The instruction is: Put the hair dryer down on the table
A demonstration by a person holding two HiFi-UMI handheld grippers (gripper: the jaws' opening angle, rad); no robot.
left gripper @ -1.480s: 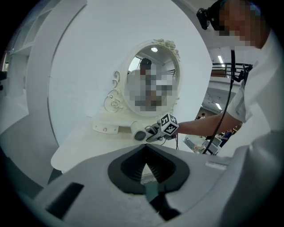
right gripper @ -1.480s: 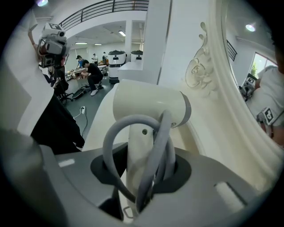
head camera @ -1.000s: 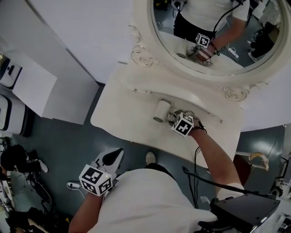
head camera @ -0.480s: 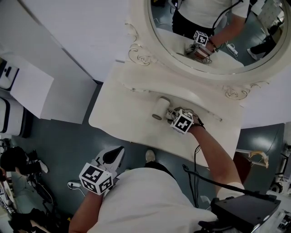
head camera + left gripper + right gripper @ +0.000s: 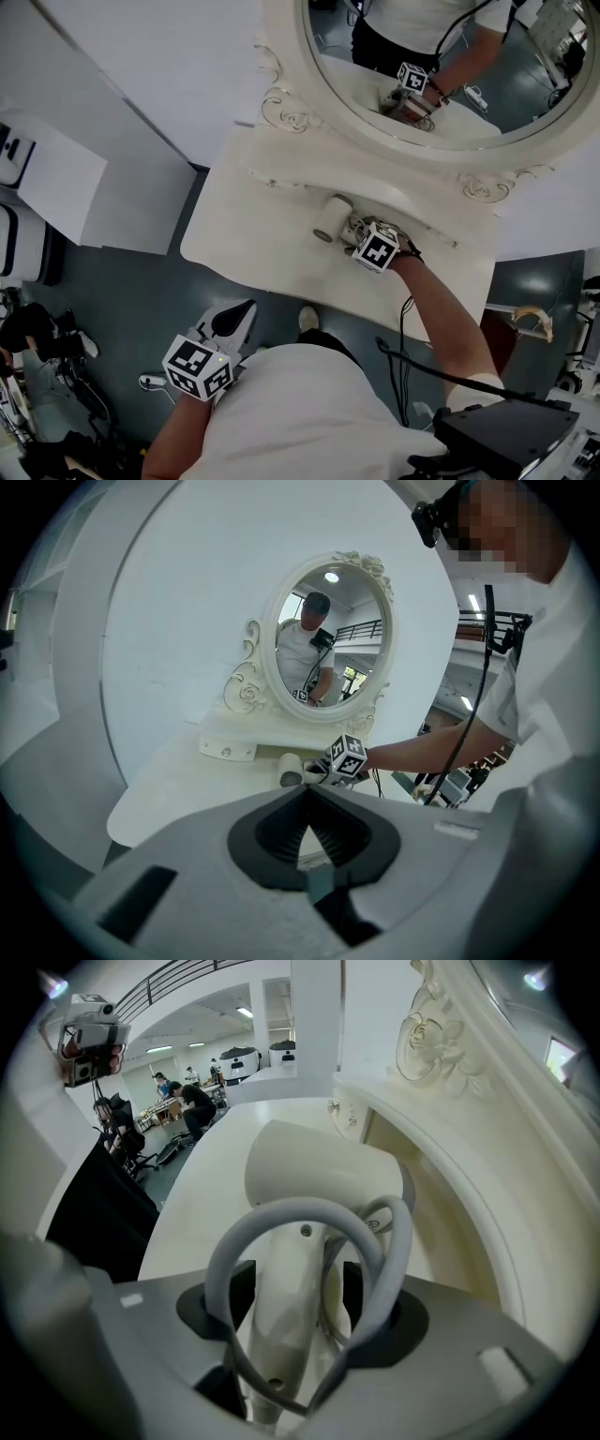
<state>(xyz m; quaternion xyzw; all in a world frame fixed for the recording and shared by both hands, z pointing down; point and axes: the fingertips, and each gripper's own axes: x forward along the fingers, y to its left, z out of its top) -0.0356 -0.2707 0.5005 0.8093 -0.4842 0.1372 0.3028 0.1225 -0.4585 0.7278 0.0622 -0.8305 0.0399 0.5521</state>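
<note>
My left hand-held gripper (image 5: 240,319) hung off the near edge of the surface, over the dark grey-blue floor (image 5: 141,281), angled gently downward with its tips together and nothing between them. My right arm reached forward across the cream-white dressing-table surface (image 5: 248,239), and the right hand-held gripper (image 5: 358,232) pointed steeply down at it. Its jaws had just been opening. In the right gripper view the dark pads stood clear on both sides of the hair dryer's handle (image 5: 286,1326), which lay between them unpressed.

A white wall panel (image 5: 56,187) stood to the left of the surface. An oval mirror in an ornate carved cream frame (image 5: 291,112) rose from its far side, just beyond the dryer, and its glass reflected my right hand and marker cube. A black cable (image 5: 405,323) trailed from my right forearm.

The cream-white plastic hair dryer (image 5: 330,221) lay on the surface close under the mirror's base. Its short round barrel (image 5: 319,1180) pointed left in the head view. A thick grey cord (image 5: 281,1213) arched in a loop over the handle and across my right gripper's jaws.
</note>
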